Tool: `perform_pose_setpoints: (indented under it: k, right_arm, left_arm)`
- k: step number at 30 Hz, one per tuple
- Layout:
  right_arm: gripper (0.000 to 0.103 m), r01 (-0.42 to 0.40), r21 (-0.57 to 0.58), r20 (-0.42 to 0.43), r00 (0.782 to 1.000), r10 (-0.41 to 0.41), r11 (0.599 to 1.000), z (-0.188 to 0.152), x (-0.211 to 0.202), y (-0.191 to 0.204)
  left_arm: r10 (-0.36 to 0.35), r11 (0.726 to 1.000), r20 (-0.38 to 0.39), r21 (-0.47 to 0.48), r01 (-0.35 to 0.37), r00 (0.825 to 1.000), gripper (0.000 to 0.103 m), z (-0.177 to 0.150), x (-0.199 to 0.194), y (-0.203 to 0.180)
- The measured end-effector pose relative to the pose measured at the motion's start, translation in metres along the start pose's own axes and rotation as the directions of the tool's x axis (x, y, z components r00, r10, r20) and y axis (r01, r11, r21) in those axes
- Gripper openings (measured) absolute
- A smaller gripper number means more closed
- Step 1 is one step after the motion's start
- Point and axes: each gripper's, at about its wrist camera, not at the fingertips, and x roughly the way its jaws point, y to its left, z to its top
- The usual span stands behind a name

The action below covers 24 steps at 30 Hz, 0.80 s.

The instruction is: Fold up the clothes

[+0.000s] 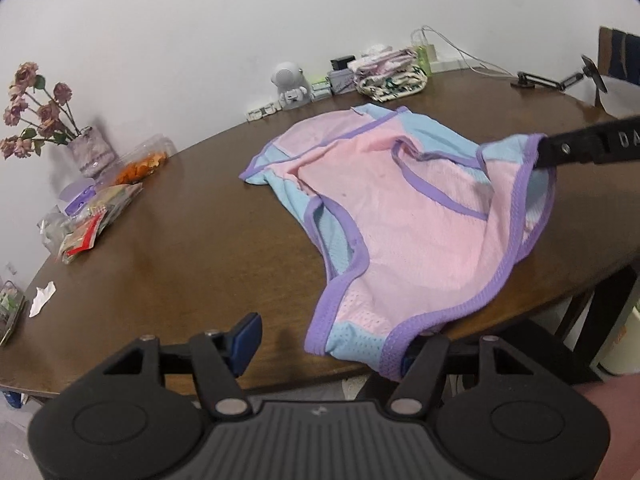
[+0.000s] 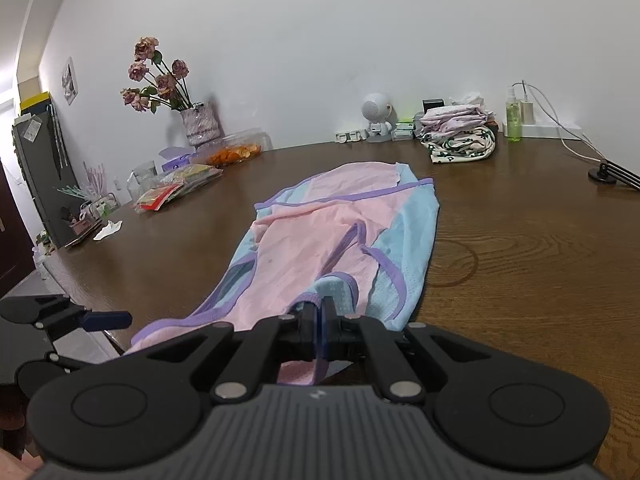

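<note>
Left gripper (image 1: 328, 346) jaws apart holding nothing, right gripper (image 2: 316, 320) pinched on purple trim of the pink-blue top (image 1: 400, 216) lying on the table (image 1: 180, 220); its near hem overhangs, so a tug could slide it off.

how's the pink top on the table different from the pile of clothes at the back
The pink top lies spread out near the table's front edge; the pile of clothes sits folded and stacked by the wall. The top is plain pink, blue and purple; the pile is white-and-green print. The right gripper pinches the top; nothing touches the pile. Both rest on the table.
</note>
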Motion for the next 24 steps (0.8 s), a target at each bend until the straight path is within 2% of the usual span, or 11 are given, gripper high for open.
perform_pose_setpoints:
  k: [2, 4, 5, 8, 10, 12, 14, 15, 16, 21, 24]
  right_arm:
    - [0.002, -0.008, 0.010, -0.002, 1.000, 0.008, 1.000, -0.004, -0.002, -0.001]
    - [0.002, -0.011, 0.019, -0.006, 1.000, 0.011, 1.000, -0.005, -0.002, -0.004]
    - [0.002, -0.012, 0.024, -0.008, 1.000, 0.013, 1.000, -0.005, -0.001, -0.006]
    - [0.002, -0.016, 0.029, -0.005, 1.000, 0.016, 0.999, -0.004, -0.003, -0.010]
    - [0.002, -0.017, 0.026, 0.001, 1.000, 0.017, 1.000, -0.004, -0.004, -0.010]
    - [0.002, -0.018, 0.027, 0.002, 1.000, 0.018, 0.999, -0.005, -0.003, -0.013]
    - [0.002, -0.020, 0.031, -0.003, 1.000, 0.021, 0.999, -0.005, -0.002, -0.013]
    - [0.002, -0.022, 0.029, -0.007, 1.000, 0.023, 0.999, -0.006, 0.000, -0.012]
    - [0.002, -0.027, 0.024, -0.014, 1.000, 0.027, 0.999, -0.006, 0.001, -0.011]
    - [0.001, -0.031, 0.002, -0.014, 0.999, 0.031, 1.000, 0.006, 0.005, -0.011]
    - [0.001, -0.034, -0.025, 0.044, 0.998, 0.035, 0.999, 0.043, 0.005, -0.011]
  left_arm:
    - [-0.002, 1.000, -0.006, 0.012, 0.002, 1.000, 0.053, 0.001, 0.001, -0.002]
    - [0.005, 1.000, -0.012, 0.013, -0.005, 1.000, 0.023, 0.006, 0.008, 0.002]
    - [0.015, 1.000, -0.013, 0.015, -0.015, 1.000, 0.020, 0.008, 0.011, 0.004]
    - [0.108, 0.994, 0.006, 0.026, -0.108, 0.994, 0.020, 0.018, 0.020, 0.011]
    - [0.132, 0.991, 0.012, 0.022, -0.132, 0.991, 0.031, 0.020, 0.019, 0.013]
    - [0.142, 0.989, 0.010, 0.043, -0.143, 0.990, 0.033, 0.017, 0.018, 0.011]
    - [0.133, 0.989, 0.006, 0.063, -0.133, 0.991, 0.027, 0.014, 0.017, 0.009]
    - [0.127, 0.989, 0.006, 0.071, -0.127, 0.992, 0.012, 0.012, 0.017, 0.008]
    - [0.117, 0.990, 0.013, 0.075, -0.118, 0.993, 0.005, 0.013, 0.016, 0.008]
    - [0.106, 0.982, 0.103, 0.146, -0.120, 0.989, 0.002, 0.029, 0.008, 0.012]
    - [0.127, 0.963, 0.215, 0.206, -0.172, 0.968, 0.002, 0.069, 0.001, 0.027]
